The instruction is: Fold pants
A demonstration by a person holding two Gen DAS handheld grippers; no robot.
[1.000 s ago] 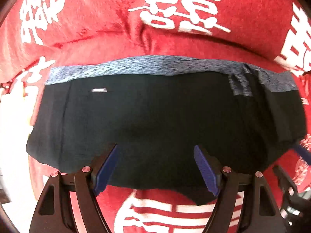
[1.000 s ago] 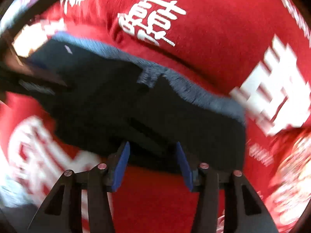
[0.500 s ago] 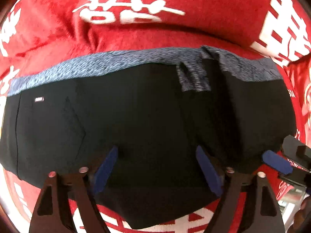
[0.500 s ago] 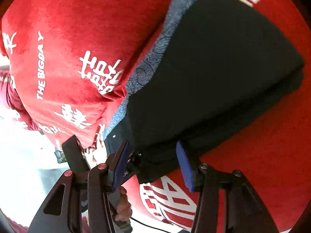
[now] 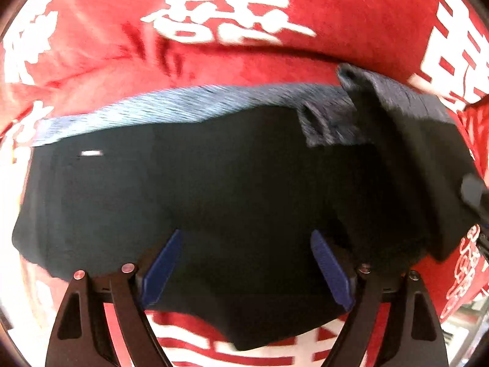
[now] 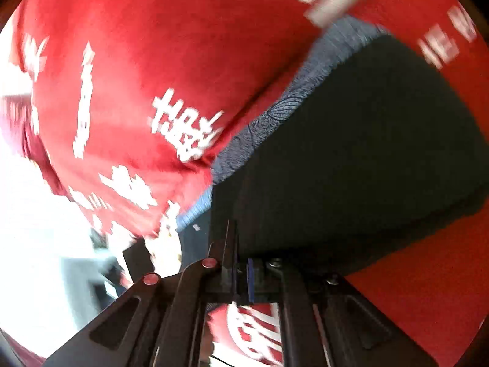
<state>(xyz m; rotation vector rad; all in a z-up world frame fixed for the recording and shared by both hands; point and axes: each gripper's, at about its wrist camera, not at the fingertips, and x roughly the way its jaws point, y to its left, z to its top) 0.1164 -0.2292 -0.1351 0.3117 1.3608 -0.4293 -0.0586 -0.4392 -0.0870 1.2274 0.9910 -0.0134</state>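
**Right claw pinches one end of the pants, left claw waits open**

The pants (image 5: 214, 189), black with a mottled blue-grey waistband (image 5: 183, 104), lie already doubled into a broad bundle on a red cloth (image 5: 275, 58) printed with white characters. What carries the cloth cannot be told, since it fills both views; no edge of the support shows clearly.

The left claw (image 5: 246, 264) stands spread wide, its blue pads (image 5: 162, 270) over the near hem of the bundle and gripping nothing. The right claw (image 6: 241, 278) has its fingers drawn nearly together, with dark fabric apparently nipped between them at the end of the bundle; in the left wrist view that end (image 5: 406, 140) is raised and curling over the rest.

Judging by the drape, the fabric is light, soft and limp, with no stiffness to hold a crease. The layers will likely slide on each other and sag from any single point of hold. The waistband looks the firmest part, so a pinch through all layers at its corner, matched by one at the hem corner below, should carry the end across squarely. A shallow bite may catch only the top layer and let the fold open.
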